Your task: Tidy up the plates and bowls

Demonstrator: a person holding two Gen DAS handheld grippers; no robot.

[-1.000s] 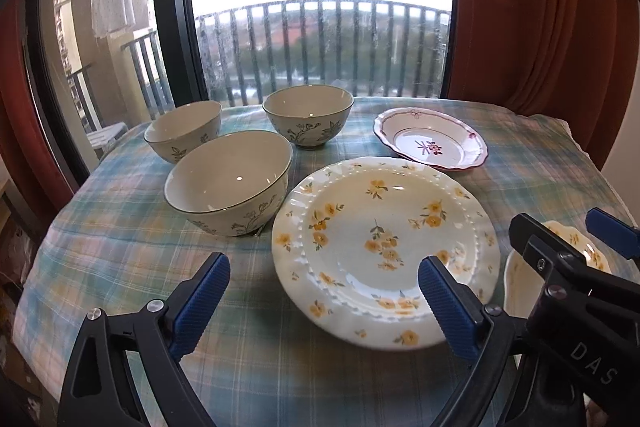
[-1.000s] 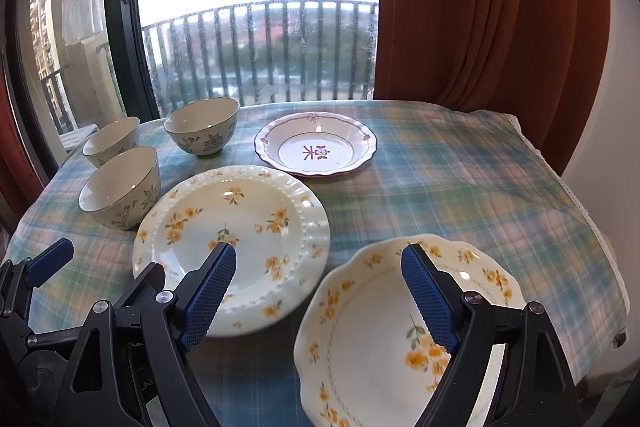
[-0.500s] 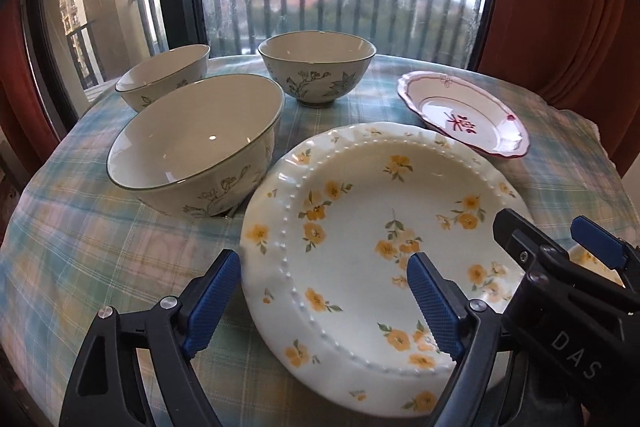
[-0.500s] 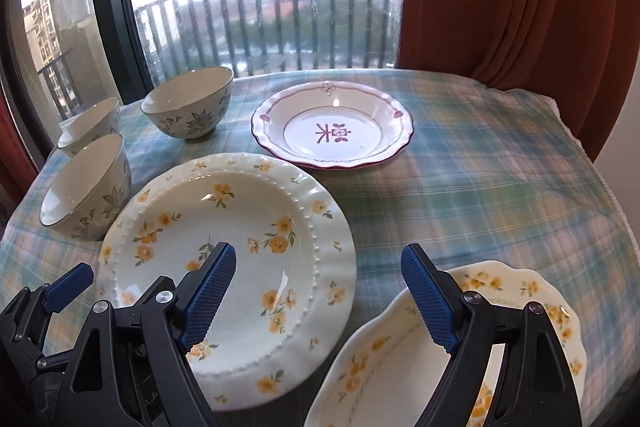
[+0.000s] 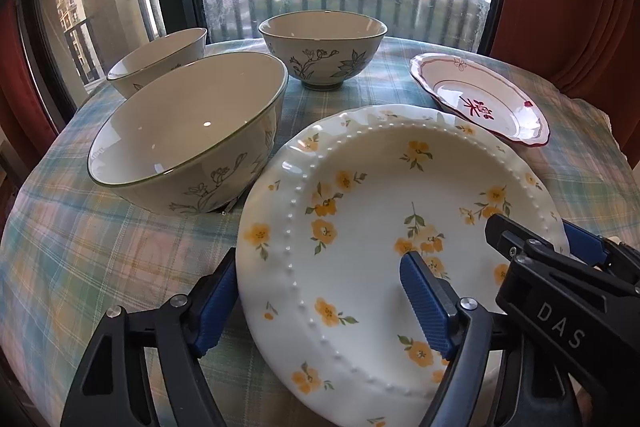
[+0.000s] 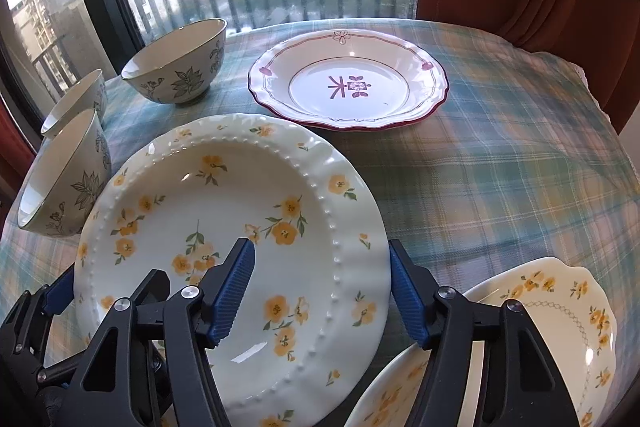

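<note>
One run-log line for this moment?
left tongs: closing astride large yellow-flowered white plate rim | right tongs: closing astride opposite rim

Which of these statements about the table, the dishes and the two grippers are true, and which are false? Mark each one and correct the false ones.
1. Three bowls with dark flower drawings stand on the table. True: the near bowl, the left rear bowl and the far bowl.
2. The red-rimmed plate is stacked on the large yellow-flowered plate. False: it lies apart, farther back on the checked tablecloth.
3. Both grippers straddle the large plate's rim. True: the left gripper and the right gripper each have one finger over the plate and one outside; their jaws are closing.
4. The bowls hold food. False: their visible insides are empty.
5. A second yellow-flowered dish lies beside the right gripper. True.
</note>
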